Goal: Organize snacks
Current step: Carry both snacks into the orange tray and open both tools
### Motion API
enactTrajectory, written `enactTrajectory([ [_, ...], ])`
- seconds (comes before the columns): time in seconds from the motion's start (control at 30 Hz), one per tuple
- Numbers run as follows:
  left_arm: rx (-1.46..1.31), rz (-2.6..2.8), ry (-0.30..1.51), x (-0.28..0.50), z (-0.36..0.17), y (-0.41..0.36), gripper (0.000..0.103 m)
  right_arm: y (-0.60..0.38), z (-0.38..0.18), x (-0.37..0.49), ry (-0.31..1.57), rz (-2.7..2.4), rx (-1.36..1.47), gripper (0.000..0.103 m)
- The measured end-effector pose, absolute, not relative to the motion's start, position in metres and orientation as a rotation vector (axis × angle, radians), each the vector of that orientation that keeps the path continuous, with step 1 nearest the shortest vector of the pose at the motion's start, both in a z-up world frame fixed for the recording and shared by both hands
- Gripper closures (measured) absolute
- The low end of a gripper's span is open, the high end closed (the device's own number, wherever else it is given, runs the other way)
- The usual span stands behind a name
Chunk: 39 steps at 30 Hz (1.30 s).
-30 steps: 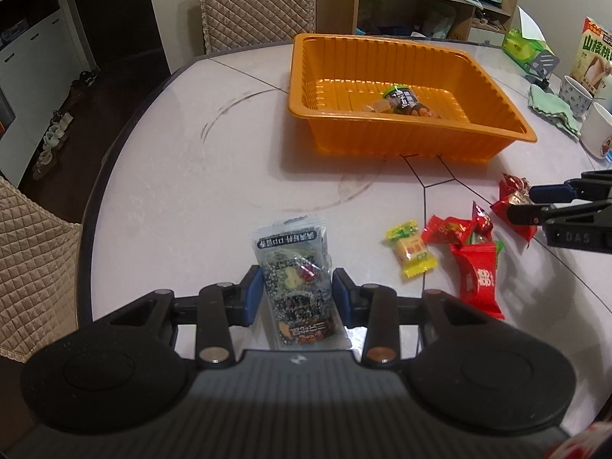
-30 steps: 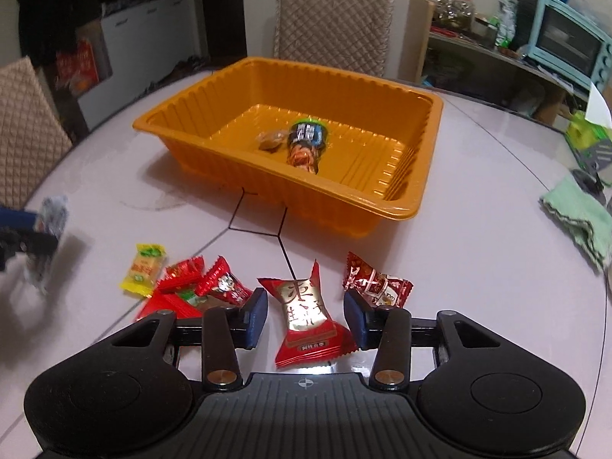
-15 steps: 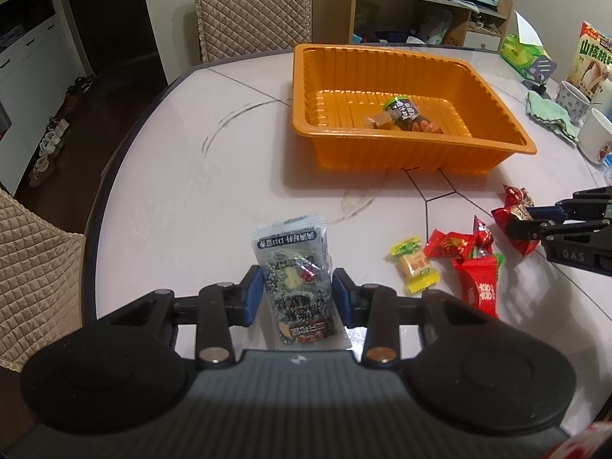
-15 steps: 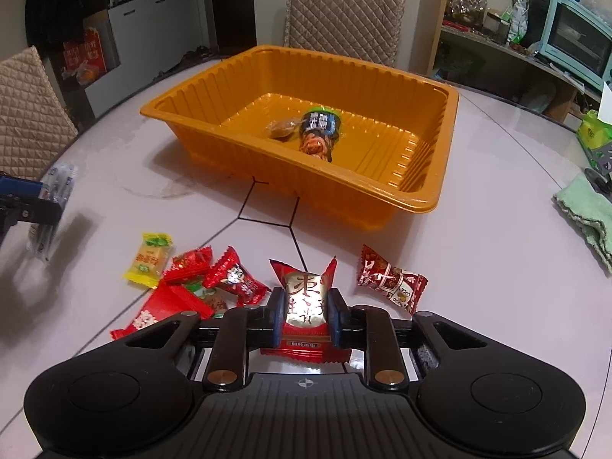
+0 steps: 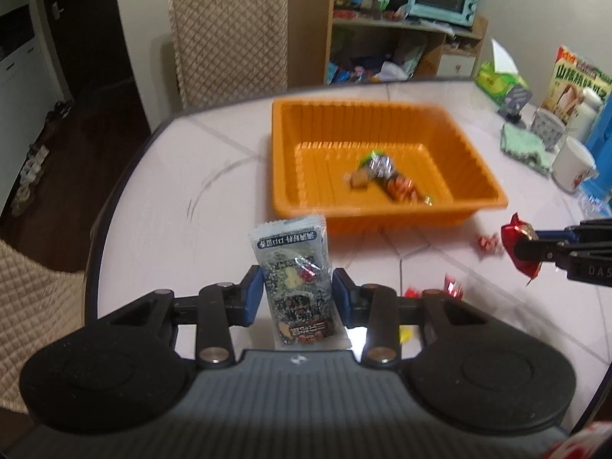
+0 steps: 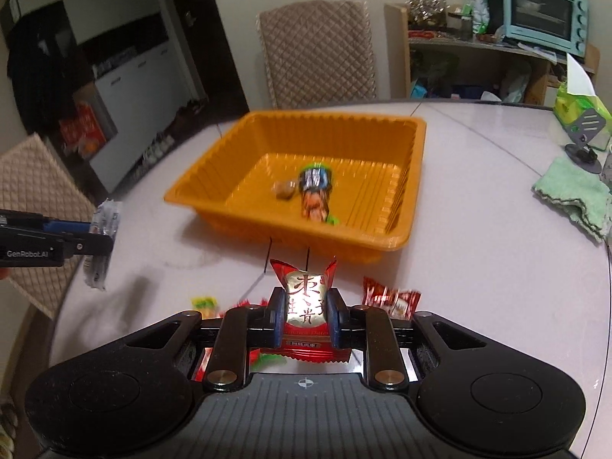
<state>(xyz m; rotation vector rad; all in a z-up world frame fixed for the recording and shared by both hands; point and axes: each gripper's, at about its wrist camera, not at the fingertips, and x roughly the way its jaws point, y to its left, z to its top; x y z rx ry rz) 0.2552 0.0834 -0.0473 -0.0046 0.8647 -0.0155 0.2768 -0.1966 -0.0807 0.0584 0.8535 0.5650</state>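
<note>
Between the jaws of the left gripper (image 5: 297, 296), a grey snack packet (image 5: 296, 279) is being clamped upright, while the right gripper (image 6: 304, 321) is pinching a red candy (image 6: 305, 306); both are being carried clear of the table (image 6: 478, 267) toward the orange tray (image 6: 415, 176) ahead. Half a second ago both sat lower; now they are lifting, and the loose candies (image 6: 390, 300) are staying below.
</note>
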Motion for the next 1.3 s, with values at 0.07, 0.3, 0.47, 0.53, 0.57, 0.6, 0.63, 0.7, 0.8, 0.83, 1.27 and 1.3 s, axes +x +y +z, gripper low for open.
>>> enactTrajectory([
  [0.07,-0.001,-0.029,0.844,0.265,-0.039,0.083,0.067,-0.199,-0.075,0.282,0.84,0.565,0.081,0.08],
  [0.3,0.056,-0.061,0.772,0.315,-0.02,0.072,0.067,-0.196,-0.059,0.314,0.79,0.542,0.12,0.08],
  [0.47,0.078,-0.094,0.76,0.357,-0.019,0.059,0.067,-0.193,-0.055,0.345,0.762,0.507,0.156,0.08],
  [0.53,0.092,-0.107,0.76,0.371,-0.023,0.054,0.067,-0.192,-0.055,0.357,0.754,0.493,0.172,0.08],
  [0.57,0.099,-0.118,0.767,0.38,-0.026,0.051,0.067,-0.192,-0.056,0.363,0.754,0.484,0.178,0.08],
  [0.6,0.1,-0.125,0.777,0.387,-0.029,0.049,0.067,-0.191,-0.057,0.369,0.753,0.478,0.181,0.08],
  [0.63,0.095,-0.133,0.789,0.396,-0.033,0.048,0.067,-0.19,-0.059,0.375,0.753,0.475,0.182,0.08],
  [0.7,0.088,-0.142,0.814,0.41,-0.041,0.047,0.067,-0.187,-0.064,0.386,0.755,0.464,0.174,0.08],
  [0.8,0.094,-0.142,0.846,0.428,-0.053,0.045,0.067,-0.184,-0.074,0.398,0.763,0.446,0.146,0.08],
  [0.83,0.1,-0.141,0.855,0.434,-0.057,0.044,0.067,-0.181,-0.079,0.401,0.773,0.439,0.138,0.08],
  [1.27,0.129,-0.142,0.923,0.47,-0.09,0.039,0.067,-0.174,-0.097,0.422,0.808,0.412,0.12,0.08],
  [1.3,0.131,-0.142,0.926,0.471,-0.091,0.038,0.066,-0.173,-0.098,0.422,0.81,0.412,0.119,0.08],
])
